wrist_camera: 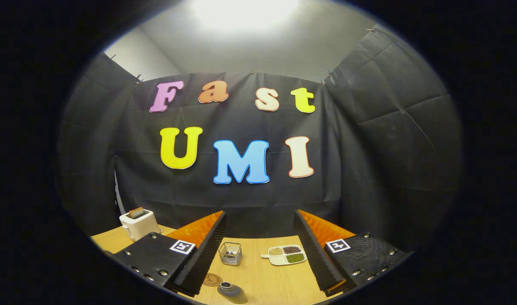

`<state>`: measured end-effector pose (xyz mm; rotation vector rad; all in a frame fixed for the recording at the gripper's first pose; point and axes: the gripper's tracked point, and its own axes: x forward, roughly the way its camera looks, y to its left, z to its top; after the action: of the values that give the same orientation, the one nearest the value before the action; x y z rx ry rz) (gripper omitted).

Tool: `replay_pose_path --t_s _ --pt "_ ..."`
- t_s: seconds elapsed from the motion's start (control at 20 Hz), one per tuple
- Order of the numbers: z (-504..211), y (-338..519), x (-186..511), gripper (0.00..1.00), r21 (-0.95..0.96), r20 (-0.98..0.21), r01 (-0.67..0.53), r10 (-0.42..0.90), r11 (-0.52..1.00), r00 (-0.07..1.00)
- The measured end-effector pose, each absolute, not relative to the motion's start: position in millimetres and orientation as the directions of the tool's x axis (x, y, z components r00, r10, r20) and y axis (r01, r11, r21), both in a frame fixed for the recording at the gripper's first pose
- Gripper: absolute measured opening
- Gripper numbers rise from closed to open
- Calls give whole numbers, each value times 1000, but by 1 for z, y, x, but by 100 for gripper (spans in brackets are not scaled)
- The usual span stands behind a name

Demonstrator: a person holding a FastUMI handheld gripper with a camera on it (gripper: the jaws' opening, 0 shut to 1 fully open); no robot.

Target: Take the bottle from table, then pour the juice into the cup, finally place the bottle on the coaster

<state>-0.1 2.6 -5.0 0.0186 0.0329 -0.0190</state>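
The tongs (260,250) stood wide apart with nothing between the ribbed black pads (201,254), each finger backed in orange and carrying a small square black-and-white marker on its black base. They were held above the worktop (262,279), clear of every item on it.

The bottle (232,292), a grey vessel with a dark, ring-shaped mouth, lay low between the fingers, close beside the left finger's base; it appeared to lean or lie with its mouth toward the left finger, though whether it was upright could not be told. Touching or just beside its mouth was the coaster (212,279), a round brown disc partly hidden by the left finger.

The worktop was of pale wood grain. Behind it rose a wall of creased black cloth, clipped along its upper edge, with a grey wall and a bright ceiling light above.

Ahead of the bottle and between the fingers stood a small wire basket (230,253) of square shape, holding a small pale object that could not be identified. To its right, near the right finger, lay a cream divided tray (286,256) with a short handle; its compartments held beige, dark brown and green grains. Beyond the left finger, at the worktop's far left corner, stood a white toaster (138,224) with a brown slice projecting from its slot.
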Motion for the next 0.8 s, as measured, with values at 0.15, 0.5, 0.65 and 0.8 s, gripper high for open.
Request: replay_pose_path --t_s 0.15,0.5,0.65,0.8 --pt "-11 5 0 97 25 -41 10 -9 1000 999" --pt "-42 19 2 97 42 -36 -33 35 999 999" --pt "-68 32 0 97 57 -38 -56 58 997 998" --pt "-104 43 -5 97 29 -22 -69 70 997 997"
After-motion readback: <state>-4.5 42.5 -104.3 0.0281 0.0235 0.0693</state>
